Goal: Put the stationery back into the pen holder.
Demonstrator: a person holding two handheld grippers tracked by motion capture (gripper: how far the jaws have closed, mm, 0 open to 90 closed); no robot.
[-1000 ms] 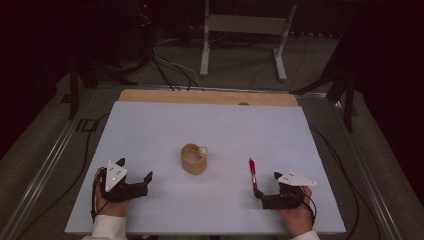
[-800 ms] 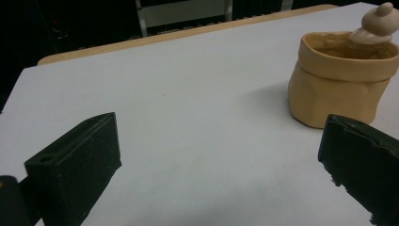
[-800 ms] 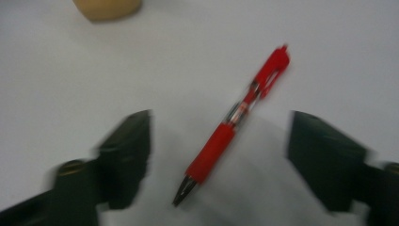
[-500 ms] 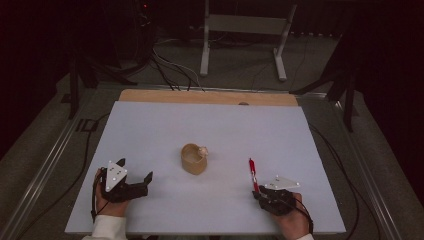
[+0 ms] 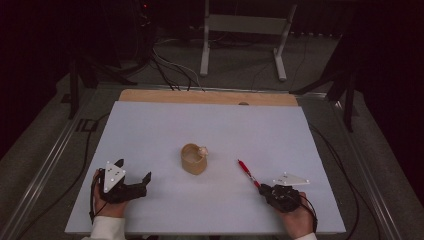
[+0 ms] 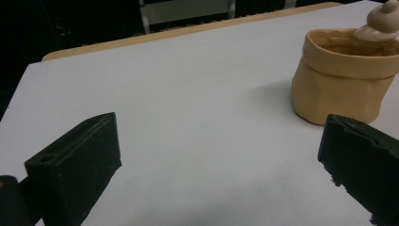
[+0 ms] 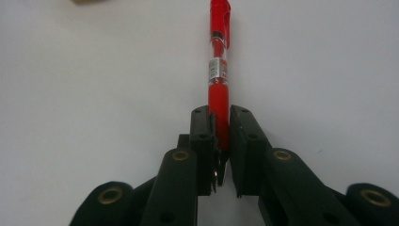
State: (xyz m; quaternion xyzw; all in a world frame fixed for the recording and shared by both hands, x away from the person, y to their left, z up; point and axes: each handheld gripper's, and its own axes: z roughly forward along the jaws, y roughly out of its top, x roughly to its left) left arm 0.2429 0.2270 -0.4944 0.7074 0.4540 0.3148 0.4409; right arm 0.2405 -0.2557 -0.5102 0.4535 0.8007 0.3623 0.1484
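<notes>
R gripper (image 7: 220, 141) low at near-right of the white table (image 5: 150, 130), held in the person's R hand (image 5: 299, 220); jaws have just been closing and now pinch the red pen (image 7: 219, 70) by its lower end, pads pressed on both sides of the barrel. In right gripper view the pen runs straight up from the jaws, lying flat on the sheet, clear mid-section w/ a label band, red cap end farthest from the gripper. In high view the pen (image 5: 248, 173) lies slanted, far end pointing up-left toward the tan pot (image 5: 193, 159), near end in the R gripper (image 5: 266, 189); pen and pot apart, not touching. Pot sits upright near table centre, between the two grippers; a pale swirled lump (image 6: 382, 19) rests at its rim on the side away from the L gripper. L gripper (image 5: 145, 181) at near-left in the L hand (image 5: 107, 202), jaws spread wide, nothing between them, tips pointing toward the pot. In left gripper view the pot (image 6: 341, 77) stands just beyond the right-hand jaw, w/ bare table between the jaws. Wooden strip (image 5: 207, 97) along the far table edge.
</notes>
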